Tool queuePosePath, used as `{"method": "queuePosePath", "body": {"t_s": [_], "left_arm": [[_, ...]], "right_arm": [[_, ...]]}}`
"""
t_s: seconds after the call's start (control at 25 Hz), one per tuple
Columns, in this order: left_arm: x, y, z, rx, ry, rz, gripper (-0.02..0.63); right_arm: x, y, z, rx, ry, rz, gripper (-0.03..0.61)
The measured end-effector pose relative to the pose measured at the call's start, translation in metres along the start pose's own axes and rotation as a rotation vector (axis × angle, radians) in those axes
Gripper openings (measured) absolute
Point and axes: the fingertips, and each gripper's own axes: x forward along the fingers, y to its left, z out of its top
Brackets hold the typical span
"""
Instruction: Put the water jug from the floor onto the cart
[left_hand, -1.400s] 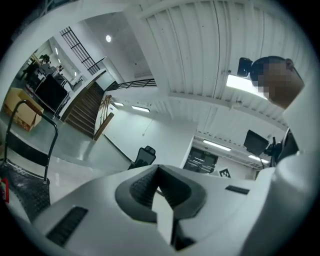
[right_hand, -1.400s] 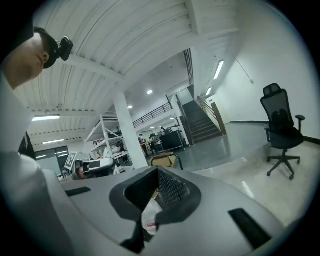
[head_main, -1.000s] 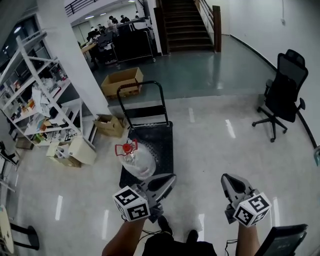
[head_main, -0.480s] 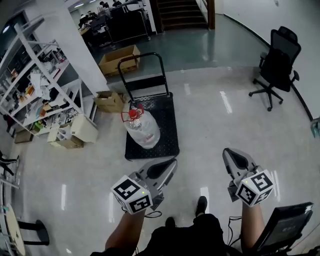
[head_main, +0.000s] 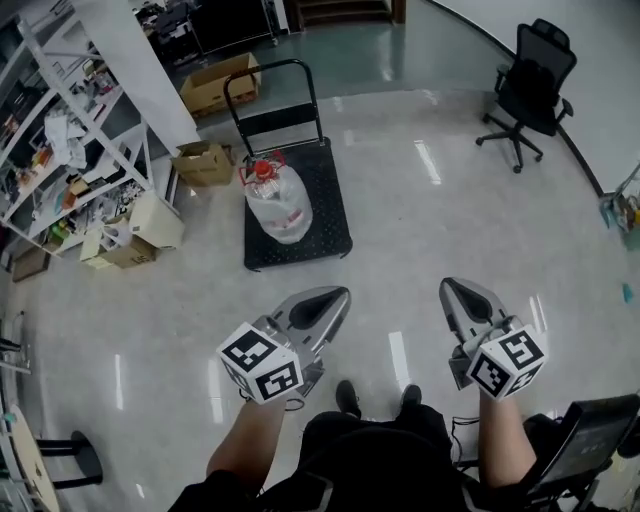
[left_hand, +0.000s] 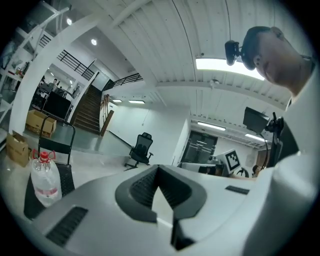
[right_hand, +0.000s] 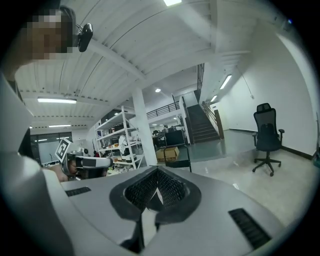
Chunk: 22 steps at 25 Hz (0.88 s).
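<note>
Jug (head_main: 277, 205) is standing upright on cart (head_main: 330, 190), well apart from both tools. Left gripper (head_main: 338, 296) and right gripper (head_main: 450, 288) are hanging clenched, grasping nothing. Placement is looking complete; nothing further is being called for.

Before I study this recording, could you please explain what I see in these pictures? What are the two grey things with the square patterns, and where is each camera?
There is no robot: a person holds a two-jaw tool in each hand, the left gripper and the right gripper. The patterned cubes are part of them. The head view comes from a camera on the person's head, looking steeply down. The other two come from a camera on each gripper, looking along its jaws. In both, the jaws are together with nothing between, so nothing is held. Ahead on the floor stands a black cart with a water jug, red-capped, upright on its deck. An office chair is at the right, shelves and cardboard boxes at the left.
</note>
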Motion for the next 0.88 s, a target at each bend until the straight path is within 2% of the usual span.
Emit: {"method": "queuePosePath", "body": {"t_s": [0.12,0.32,0.4,0.48,0.68,0.88], "left_arm": [[-0.006,-0.041,-0.005,0.014,-0.004,-0.029,-0.006],[0.001,-0.115,-0.038,0.017,0.033,0.0,-0.006],[0.003,-0.156,-0.049,0.007,0.022,-0.018,-0.006],[0.005,-0.188,-0.057,0.004,0.011,-0.002,-0.006],[-0.011,-0.23,-0.063,-0.02,-0.018,0.099,-0.006],[-0.038,-0.259,-0.071,-0.03,0.003,0.126,-0.006]], "right_arm": [[-0.033,0.015,-0.005,-0.011,0.0,0.003,0.002],[-0.099,0.026,-0.021,-0.017,-0.02,0.047,0.002],[-0.131,0.026,-0.025,-0.016,-0.032,0.073,0.002],[-0.164,0.022,-0.026,-0.025,-0.04,0.092,0.002],[-0.222,0.017,-0.033,-0.005,-0.039,0.104,0.002],[-0.247,0.036,-0.038,0.019,-0.04,0.129,0.002]]}}
